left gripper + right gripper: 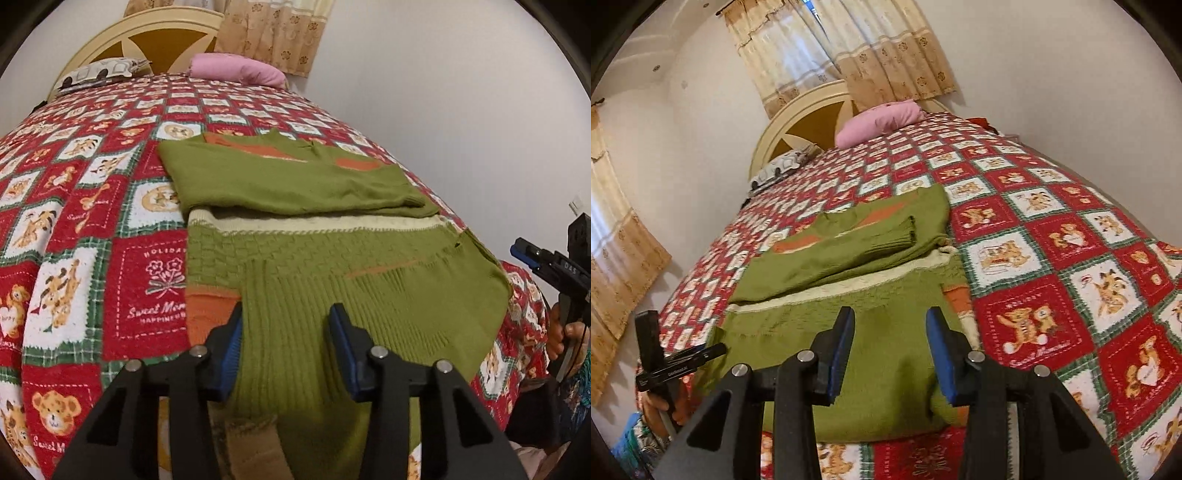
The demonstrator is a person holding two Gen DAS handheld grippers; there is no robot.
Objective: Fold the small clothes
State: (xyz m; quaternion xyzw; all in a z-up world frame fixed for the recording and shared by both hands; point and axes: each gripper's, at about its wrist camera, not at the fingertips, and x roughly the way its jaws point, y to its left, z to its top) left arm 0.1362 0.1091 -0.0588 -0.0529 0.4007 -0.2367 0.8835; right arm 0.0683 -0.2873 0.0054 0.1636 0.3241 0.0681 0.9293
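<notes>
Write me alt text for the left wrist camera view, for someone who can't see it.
A green knitted sweater with orange patches lies partly folded on a bed, on a red patchwork bedspread printed with teddy bears. The open left gripper hovers over the sweater's near edge, holding nothing. The right gripper shows at the right edge; a pink pillow lies by the headboard.

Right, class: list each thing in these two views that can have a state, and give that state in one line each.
green sweater: flat on the bed, sleeves folded across the back, body not yet folded.
left tool: open, over the sweater hem, gripping nothing.
right tool: open, over the sweater, gripping nothing.
pink pillow: lying at the headboard.
curtain: drawn.
bedspread: spread over the bed.
</notes>
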